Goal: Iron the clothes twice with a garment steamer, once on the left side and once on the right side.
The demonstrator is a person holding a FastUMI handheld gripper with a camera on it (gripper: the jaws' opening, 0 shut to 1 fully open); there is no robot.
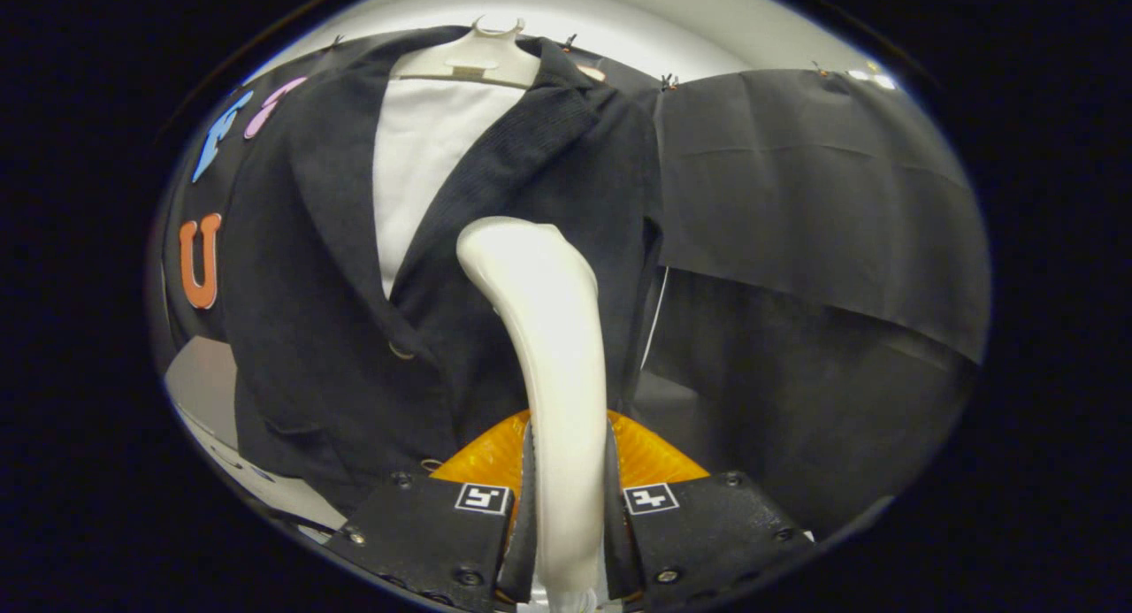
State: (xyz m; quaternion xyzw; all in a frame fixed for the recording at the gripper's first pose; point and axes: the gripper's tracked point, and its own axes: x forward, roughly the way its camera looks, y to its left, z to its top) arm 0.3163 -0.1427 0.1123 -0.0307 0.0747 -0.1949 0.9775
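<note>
Jacket: the dark corduroy jacket [336,268] hangs on a white hanger [473,57] over a white shirt [420,162], beyond your fingers.
Steamer: the glossy cream garment steamer [544,330] has its head against the jacket's right front panel.
Fingers: your gripper [566,516] is clamped tight on the steamer's handle.
Progress: you look mid-pass; I cannot tell which passes remain.

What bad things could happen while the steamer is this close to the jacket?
The gripper is shut on the steamer's smooth handle, so it might slip or twist as it moves. The steamer head sits near the dark jacket's front by a button, which it might snag. The jacket hangs loosely on a hanger, so pushing might swing it away rather than smooth it.
</note>
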